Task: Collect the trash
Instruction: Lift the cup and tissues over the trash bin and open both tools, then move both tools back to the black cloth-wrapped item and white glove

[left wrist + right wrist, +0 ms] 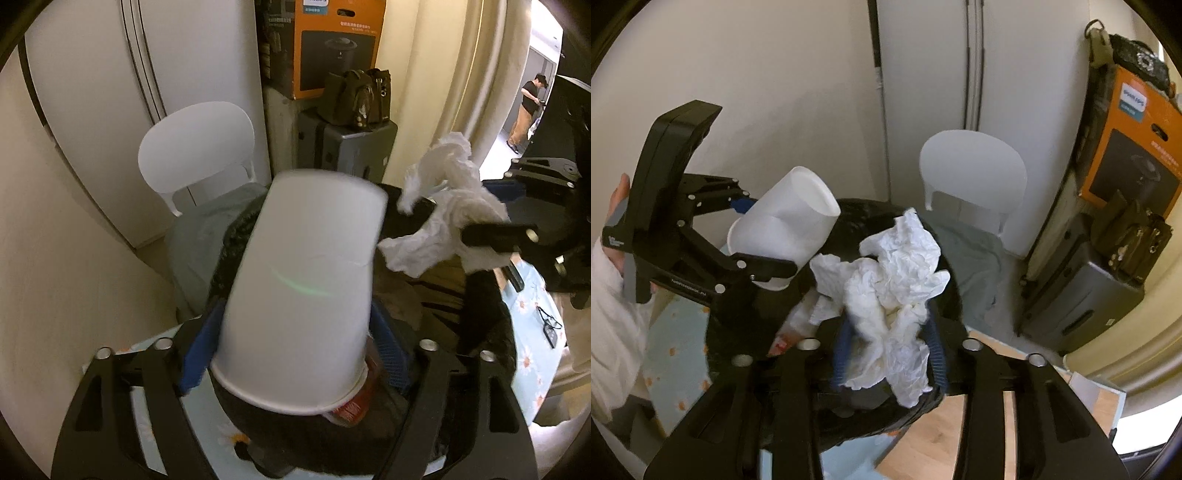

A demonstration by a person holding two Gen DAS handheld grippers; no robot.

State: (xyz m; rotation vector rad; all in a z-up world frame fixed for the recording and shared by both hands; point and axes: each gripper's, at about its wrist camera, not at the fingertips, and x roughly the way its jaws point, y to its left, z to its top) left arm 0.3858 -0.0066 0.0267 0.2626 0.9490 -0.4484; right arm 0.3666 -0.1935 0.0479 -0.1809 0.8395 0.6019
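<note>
Black bin bag [945, 258]; cup [303, 288], tissue [894, 291] between parted fingers.

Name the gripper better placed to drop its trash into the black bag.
Probably left: the left gripper has the paper cup loose between open jaws squarely over the black bag. The right gripper's tissue hangs nearer the bag's rim.

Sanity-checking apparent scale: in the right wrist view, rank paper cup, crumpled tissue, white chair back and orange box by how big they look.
1. crumpled tissue, nearest the camera, so inflated
2. and 3. paper cup and white chair back look alike; not ranked
4. orange box, compressed at the fisheye edge
</note>
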